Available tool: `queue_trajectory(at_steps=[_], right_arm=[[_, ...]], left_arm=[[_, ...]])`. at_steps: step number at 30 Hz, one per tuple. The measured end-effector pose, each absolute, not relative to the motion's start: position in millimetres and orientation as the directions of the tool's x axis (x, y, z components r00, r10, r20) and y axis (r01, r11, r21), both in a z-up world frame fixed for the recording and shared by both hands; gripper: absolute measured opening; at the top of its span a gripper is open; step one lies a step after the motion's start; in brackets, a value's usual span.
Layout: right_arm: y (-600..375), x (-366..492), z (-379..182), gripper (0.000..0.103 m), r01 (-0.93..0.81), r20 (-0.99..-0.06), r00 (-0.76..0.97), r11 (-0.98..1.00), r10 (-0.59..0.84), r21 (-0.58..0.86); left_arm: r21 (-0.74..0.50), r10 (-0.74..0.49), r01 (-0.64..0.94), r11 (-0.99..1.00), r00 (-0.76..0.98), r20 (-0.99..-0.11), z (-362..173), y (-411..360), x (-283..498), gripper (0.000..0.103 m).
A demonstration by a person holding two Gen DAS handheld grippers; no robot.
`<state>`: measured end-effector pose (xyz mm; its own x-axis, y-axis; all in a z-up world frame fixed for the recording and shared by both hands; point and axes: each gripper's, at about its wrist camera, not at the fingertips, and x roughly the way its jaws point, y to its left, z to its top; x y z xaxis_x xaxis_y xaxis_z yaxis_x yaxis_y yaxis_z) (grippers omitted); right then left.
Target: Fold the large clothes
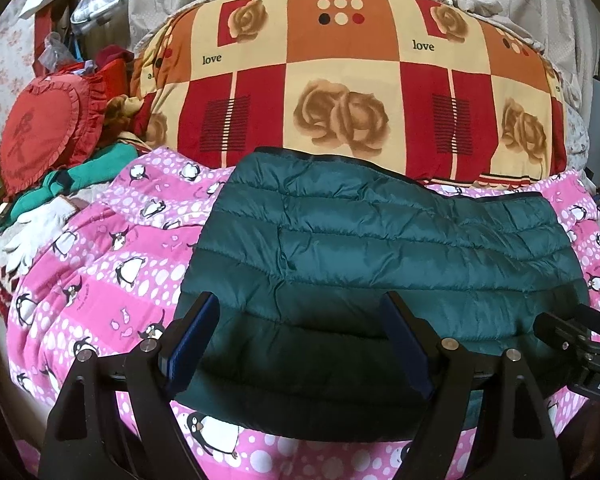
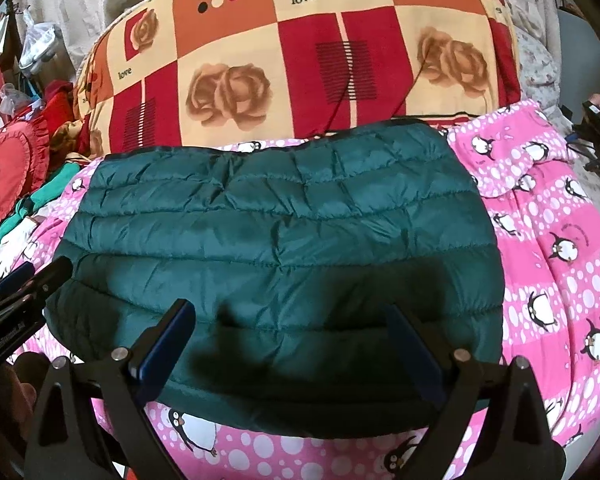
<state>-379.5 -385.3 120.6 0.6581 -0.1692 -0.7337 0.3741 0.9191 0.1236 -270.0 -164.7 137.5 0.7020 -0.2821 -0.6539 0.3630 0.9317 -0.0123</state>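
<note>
A dark green quilted puffer jacket [image 1: 380, 240] [image 2: 268, 232] lies folded into a wide, flat bundle on a pink penguin-print blanket [image 1: 100, 264] [image 2: 548, 216]. My left gripper [image 1: 300, 298] is open, its blue-padded fingers spread over the jacket's near left part with nothing pinched between them. My right gripper [image 2: 288, 306] is also open, above the jacket's near edge toward the right. Each gripper shows at the edge of the other's view: the right one [image 1: 572, 332], the left one [image 2: 40, 280]. The jacket's near edge falls in the grippers' shadow.
A big folded quilt [image 1: 340, 80] with a red, orange and cream rose print rises right behind the jacket. A red heart cushion [image 1: 40, 132], green clothes [image 1: 96, 168] and a white glove [image 1: 36, 232] are heaped at the left. Dark gear and cables [image 2: 596, 136] sit at the far right.
</note>
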Motion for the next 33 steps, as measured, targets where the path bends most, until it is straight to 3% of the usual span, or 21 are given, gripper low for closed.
queue_trajectory(at_steps=[33], right_arm=[[-383.4, -375.2, 120.8, 0.099, 0.411, -0.741, 0.636, 0.907, -0.215, 0.089]], left_arm=[[-0.027, -0.289, 0.369, 0.929, 0.679, -0.675, 134.4, -174.5, -269.3, 0.039]])
